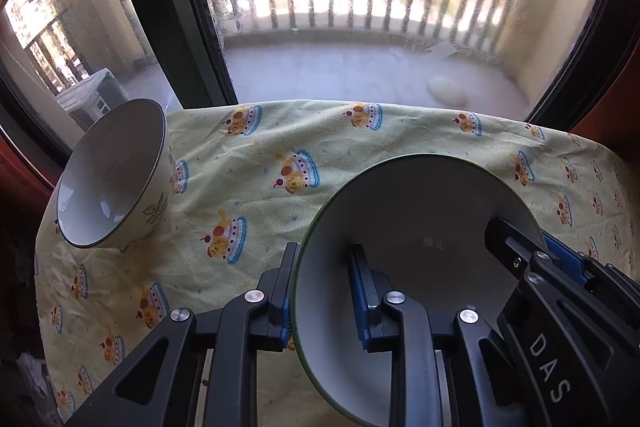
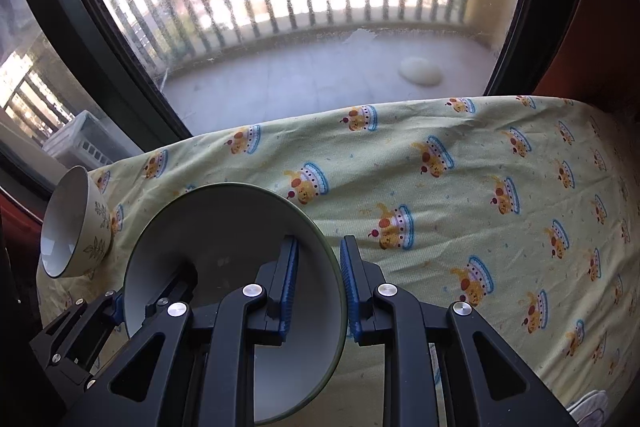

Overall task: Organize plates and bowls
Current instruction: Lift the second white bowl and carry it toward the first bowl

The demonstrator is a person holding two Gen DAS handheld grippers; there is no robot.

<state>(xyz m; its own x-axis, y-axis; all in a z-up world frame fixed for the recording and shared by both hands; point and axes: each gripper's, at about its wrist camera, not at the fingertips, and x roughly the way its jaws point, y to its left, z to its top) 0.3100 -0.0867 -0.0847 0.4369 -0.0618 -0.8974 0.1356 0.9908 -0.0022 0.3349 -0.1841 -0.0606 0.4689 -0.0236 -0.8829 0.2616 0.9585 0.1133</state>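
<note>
A white bowl with a green rim [image 1: 416,227] is held between both grippers above the yellow patterned tablecloth [image 1: 280,131]. My left gripper [image 1: 324,291] straddles its left rim, one finger inside and one outside, with gaps to the wall. My right gripper [image 2: 318,283] straddles the opposite rim of the same bowl [image 2: 224,227] the same way. It also shows at the right of the left wrist view [image 1: 520,251]. A second bowl with a leaf pattern [image 1: 112,175] stands on the cloth at the far left, also in the right wrist view [image 2: 76,223].
The cloth [image 2: 480,187] covers a table that ends at a large glass door [image 1: 360,27] onto a balcony. The table's left edge lies just beyond the leaf bowl. A white object [image 2: 588,411] lies at the cloth's near right corner.
</note>
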